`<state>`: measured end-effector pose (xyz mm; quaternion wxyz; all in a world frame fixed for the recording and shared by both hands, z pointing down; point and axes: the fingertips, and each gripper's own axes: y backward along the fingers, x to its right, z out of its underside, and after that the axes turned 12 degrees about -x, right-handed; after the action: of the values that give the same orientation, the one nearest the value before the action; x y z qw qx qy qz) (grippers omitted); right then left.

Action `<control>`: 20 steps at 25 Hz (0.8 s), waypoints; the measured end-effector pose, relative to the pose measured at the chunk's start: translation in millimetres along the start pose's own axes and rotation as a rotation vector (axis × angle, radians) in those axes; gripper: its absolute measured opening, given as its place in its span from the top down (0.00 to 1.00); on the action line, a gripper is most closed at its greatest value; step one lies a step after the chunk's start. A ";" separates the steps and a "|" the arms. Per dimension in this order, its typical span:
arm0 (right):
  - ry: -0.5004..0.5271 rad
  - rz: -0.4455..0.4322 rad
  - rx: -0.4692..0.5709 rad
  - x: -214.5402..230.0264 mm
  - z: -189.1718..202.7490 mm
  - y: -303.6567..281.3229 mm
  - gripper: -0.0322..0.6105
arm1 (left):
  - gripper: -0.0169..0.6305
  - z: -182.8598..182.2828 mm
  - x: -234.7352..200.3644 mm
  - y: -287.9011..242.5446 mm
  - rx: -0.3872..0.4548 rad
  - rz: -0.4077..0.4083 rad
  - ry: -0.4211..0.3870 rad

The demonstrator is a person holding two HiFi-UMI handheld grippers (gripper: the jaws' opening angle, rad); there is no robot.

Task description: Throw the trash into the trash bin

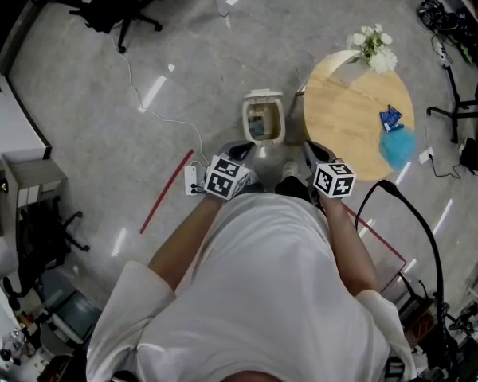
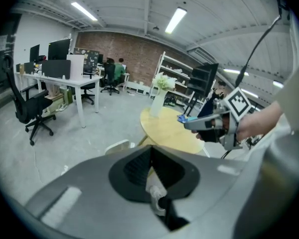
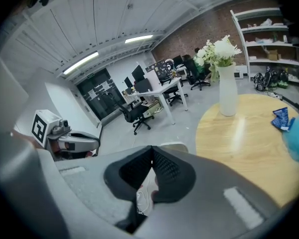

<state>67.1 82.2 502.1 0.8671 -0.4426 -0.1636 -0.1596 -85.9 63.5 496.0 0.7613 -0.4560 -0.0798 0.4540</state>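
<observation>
**Tool state**
- The left tool (image 2: 151,151) has its jaws pressed together, with nothing between the pads.
- The right tool (image 3: 152,151) has its jaws pressed together and is likewise empty.
- In the head view both tools are held side by side in front of the person's torso, angled downward, each with its marker cube on top.

**Task items**
- The trash bin (image 1: 264,118) is cream-coloured and stands on the floor (image 1: 183,70). It is ahead of the two tools and just beside the left edge of the round wooden worktop (image 1: 342,126). Its opening faces up.
- A blue wrapper (image 1: 391,118) lies on the right part of the worktop.
- A pale blue wad (image 1: 398,146) lies just beside the wrapper, at the worktop's near right edge. It may be crumpled tissue or soft material; the views are too coarse to tell.
- Both items are well apart from the bin and from either tool.

**Surroundings**
- A white vase (image 3: 228,96) holding white flowers (image 1: 373,48) stands upright at the far edge of the worktop.
- A strip of red tape (image 1: 166,192) runs diagonally across the floor, to the left of the left tool.
- A black office chair (image 1: 115,2) stands at the far left.
</observation>
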 end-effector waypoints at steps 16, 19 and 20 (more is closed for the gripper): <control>-0.102 0.107 0.066 54.6 10.8 48.8 0.95 | 0.97 -26.2 42.2 -29.0 -0.036 0.069 -0.086; -0.107 0.119 0.066 67.0 14.1 63.1 0.95 | 0.97 -33.5 58.5 -38.3 -0.040 0.088 -0.093; -0.112 0.124 0.066 73.3 15.2 68.0 0.95 | 0.97 -36.3 64.5 -43.1 -0.044 0.094 -0.097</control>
<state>159.3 122.9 493.1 0.8790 -0.4311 -0.1892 -0.0753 -2.7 82.8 489.4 0.7243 -0.4532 -0.1048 0.5089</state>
